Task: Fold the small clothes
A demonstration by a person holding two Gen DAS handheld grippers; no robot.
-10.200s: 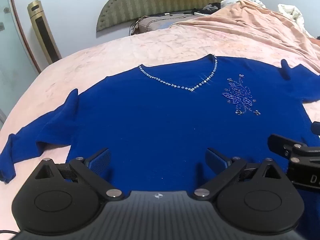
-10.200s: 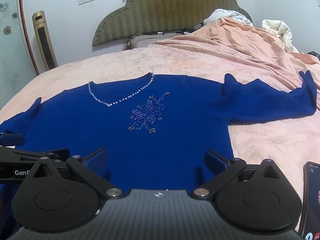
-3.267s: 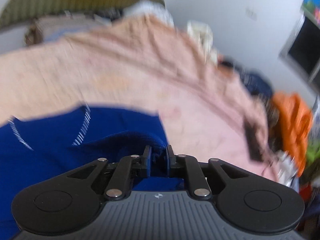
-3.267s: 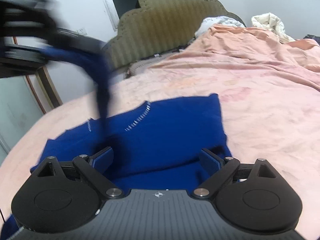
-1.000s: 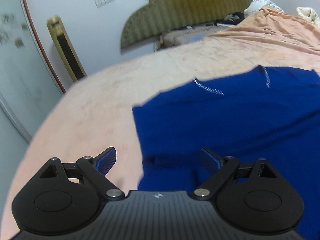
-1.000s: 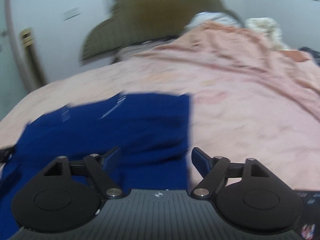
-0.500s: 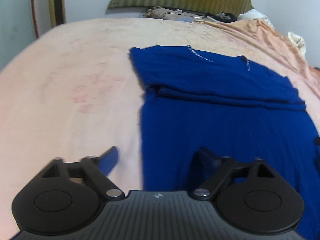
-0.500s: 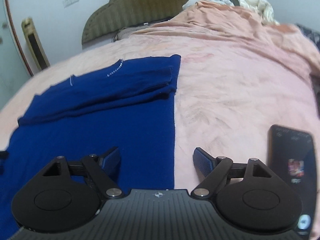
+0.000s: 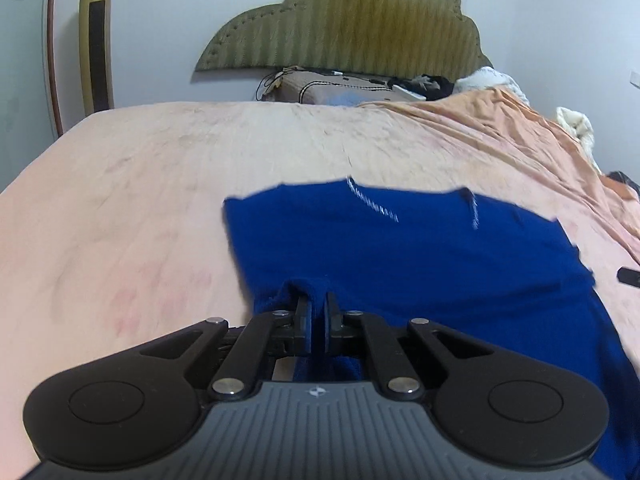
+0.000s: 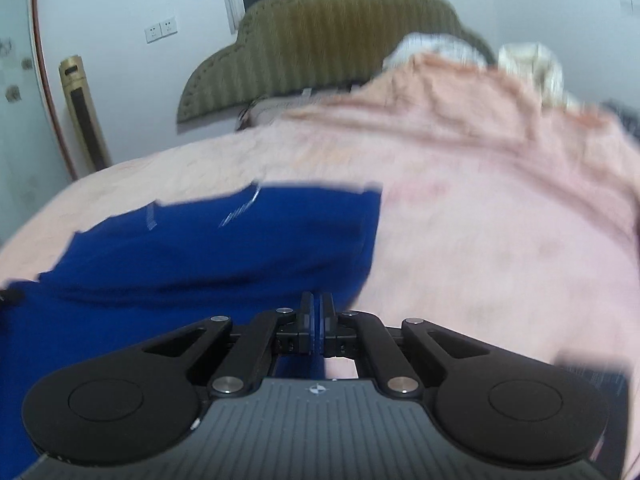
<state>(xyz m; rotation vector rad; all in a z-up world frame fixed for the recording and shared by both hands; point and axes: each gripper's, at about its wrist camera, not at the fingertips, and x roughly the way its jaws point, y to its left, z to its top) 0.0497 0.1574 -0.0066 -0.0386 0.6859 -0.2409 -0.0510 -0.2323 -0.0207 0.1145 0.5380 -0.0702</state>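
Note:
A royal-blue sweater [image 9: 400,248] with a beaded neckline lies on the pink bedspread [image 9: 120,208], its sleeves folded in across the chest. My left gripper [image 9: 318,312] is shut on the sweater's near left hem corner, with cloth bunched between the pads. In the right wrist view the sweater [image 10: 200,252] fills the left half, and my right gripper [image 10: 318,314] is shut on its near right hem corner. The right wrist view is motion-blurred.
An olive padded headboard [image 9: 352,28] and a pillow [image 9: 340,88] stand at the far end of the bed. A rumpled orange blanket [image 9: 540,140] covers the bed's right side. A gold tower fan [image 9: 96,36] stands at the left wall. A phone [image 10: 596,376] lies near right.
Both grippers were open over the lower hem half a second ago; now both have closed on the hem corners and the views have tilted up towards the headboard.

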